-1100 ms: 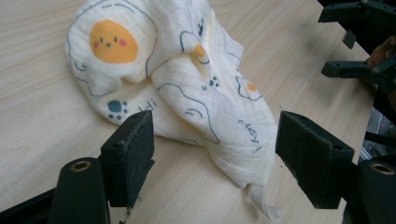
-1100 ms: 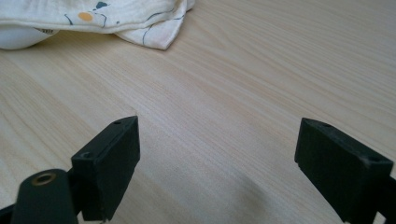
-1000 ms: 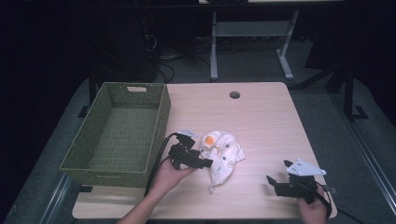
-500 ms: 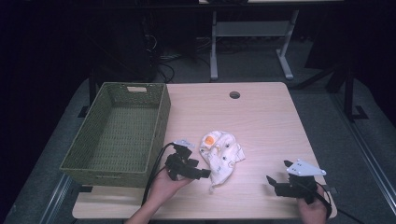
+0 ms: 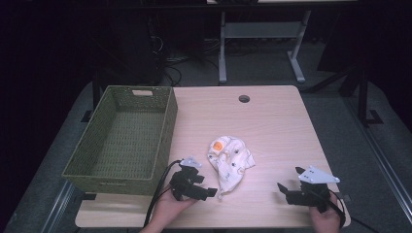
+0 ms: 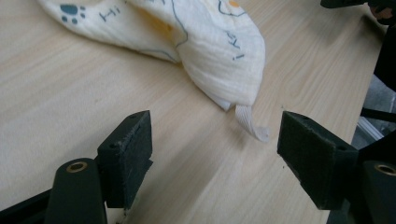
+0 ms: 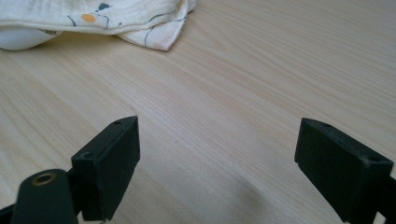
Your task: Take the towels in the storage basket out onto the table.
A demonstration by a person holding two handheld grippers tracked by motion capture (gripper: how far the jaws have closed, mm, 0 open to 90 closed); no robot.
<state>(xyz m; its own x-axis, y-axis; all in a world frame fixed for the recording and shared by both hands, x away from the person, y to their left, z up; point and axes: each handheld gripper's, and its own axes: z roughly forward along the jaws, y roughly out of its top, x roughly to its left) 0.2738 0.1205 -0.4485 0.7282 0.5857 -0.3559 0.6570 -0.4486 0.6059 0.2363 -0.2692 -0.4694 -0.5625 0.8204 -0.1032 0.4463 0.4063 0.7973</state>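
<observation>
Cream muslin cloth (image 5: pixel 229 162), printed with small paw marks and an orange patch, lies crumpled on the light wooden table (image 5: pixel 272 121), near the middle of its front half. Left gripper (image 5: pixel 206 192) sits low by the cloth's near corner, jaws spread wide with nothing between them; in the left gripper view a narrow white tape (image 6: pixel 251 124) trails from the cloth's tip just ahead of the pads. Right gripper (image 5: pixel 283 188) rests well apart at the table's front right, jaws wide too, bare wood between them. Woven green basket (image 5: pixel 92 155) stands along the left edge.
</observation>
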